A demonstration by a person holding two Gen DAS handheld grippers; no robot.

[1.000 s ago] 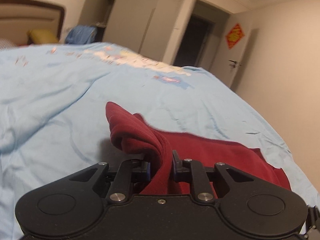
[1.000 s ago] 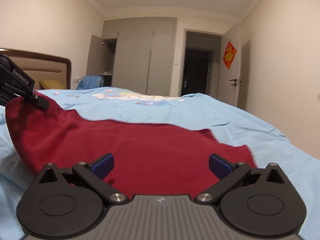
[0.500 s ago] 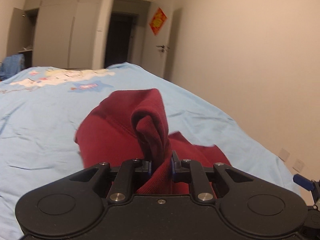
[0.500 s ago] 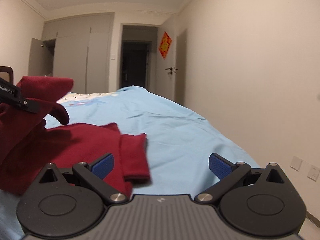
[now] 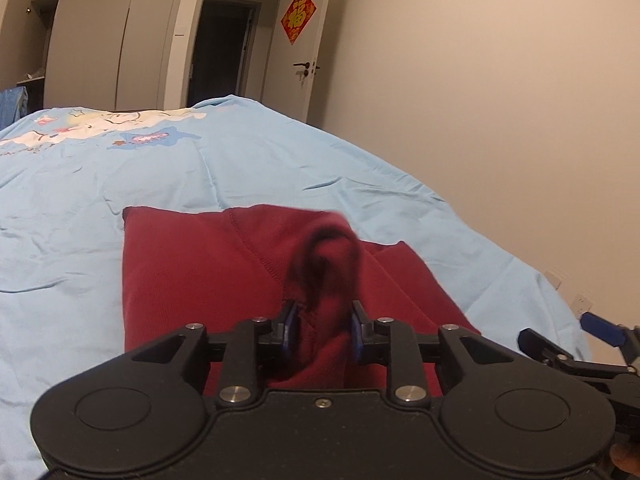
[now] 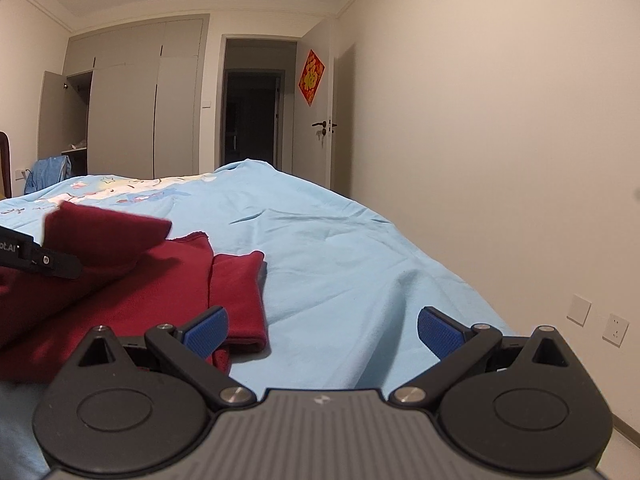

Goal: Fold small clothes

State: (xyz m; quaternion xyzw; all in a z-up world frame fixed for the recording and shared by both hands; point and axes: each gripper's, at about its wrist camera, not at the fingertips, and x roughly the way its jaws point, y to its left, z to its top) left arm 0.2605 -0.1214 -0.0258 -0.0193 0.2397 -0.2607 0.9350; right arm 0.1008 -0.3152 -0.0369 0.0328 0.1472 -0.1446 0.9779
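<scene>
A dark red garment (image 5: 192,272) lies on the light blue bed sheet (image 5: 120,168), partly folded over itself. My left gripper (image 5: 323,326) is shut on a bunched fold of it; that fold stands up between the blue pads and is blurred. In the right wrist view the left gripper's finger (image 6: 44,260) holds a flap above the red garment (image 6: 132,280), whose folded sleeve (image 6: 238,296) lies beside it. My right gripper (image 6: 322,330) is open over the sheet at the garment's right edge, holding nothing. One of its fingertips (image 5: 596,324) shows in the left wrist view.
The bed's right edge (image 6: 460,296) drops off close to a plain wall with sockets (image 6: 616,328). Wardrobes (image 6: 132,120), a dark doorway (image 6: 252,116) and an open door (image 6: 320,120) stand beyond the bed. Blue clothing (image 6: 48,172) hangs at the far left.
My left gripper carried the fold rightwards over the garment and lowered it; its jaws stand slightly wider now. The right gripper swung right, off the cloth, to the garment's right edge.
</scene>
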